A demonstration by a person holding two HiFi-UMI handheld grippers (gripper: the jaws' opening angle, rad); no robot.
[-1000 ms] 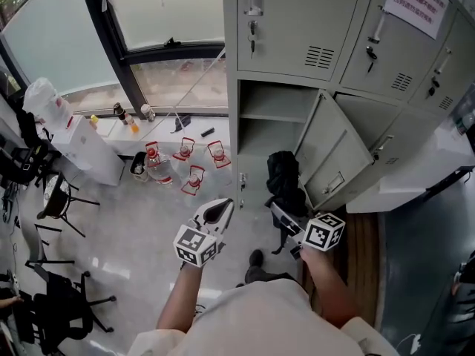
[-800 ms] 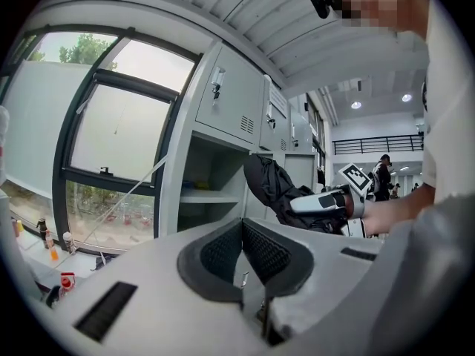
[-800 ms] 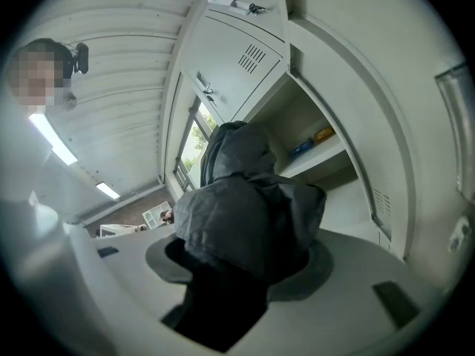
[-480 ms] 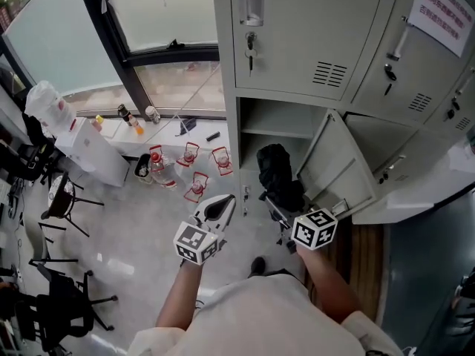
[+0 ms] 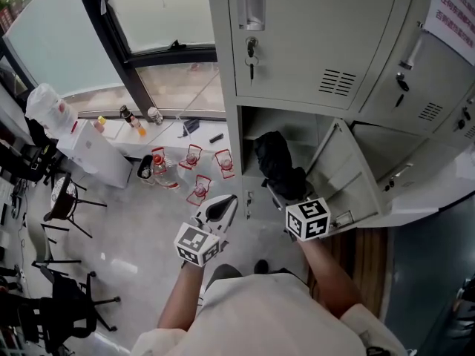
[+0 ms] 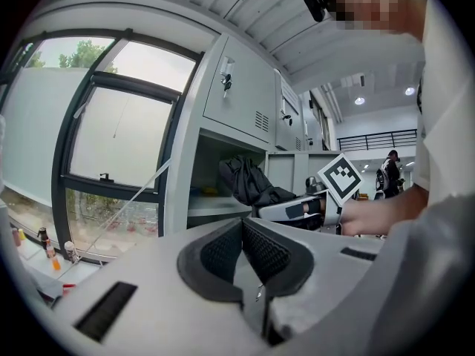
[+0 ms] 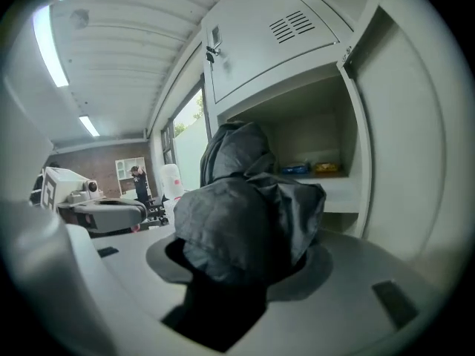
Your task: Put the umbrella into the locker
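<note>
One umbrella (image 5: 273,162) at the mouth of an open locker (image 5: 300,130)

At far left we see a tall window (image 5: 52,35) with dark frames, and below it a low sill carrying a few small bottles (image 5: 130,119). A white cabinet (image 5: 93,150) stands beneath the sill, and black chairs (image 5: 67,302) crowd the left edge. The floor (image 5: 126,228) is pale grey and glossy. A cluster of water jugs with red handles (image 5: 199,188) sits on it near the window wall.

Our left gripper (image 5: 223,208) hangs over this floor, clear of everything, its jaws pressed together with nothing between them.

Right of it rises the grey bank of lockers, its upper doors (image 5: 297,43) shut and a key (image 5: 251,50) hanging in one lock. The locker below stands open, with its door (image 5: 338,170) swung out to the right and a shelf across the inside. Our right gripper (image 5: 282,195) points at that opening with its jaws clamped on the folded black umbrella. The bundled fabric bulges past the pads and sits right at the locker's front edge; we cannot tell whether its tip has crossed inside. Small coloured packets (image 7: 315,169) lie at the back of the shelf.

Beyond the door, a strip of wooden flooring (image 5: 364,258) runs beside darker floor at far right.
</note>
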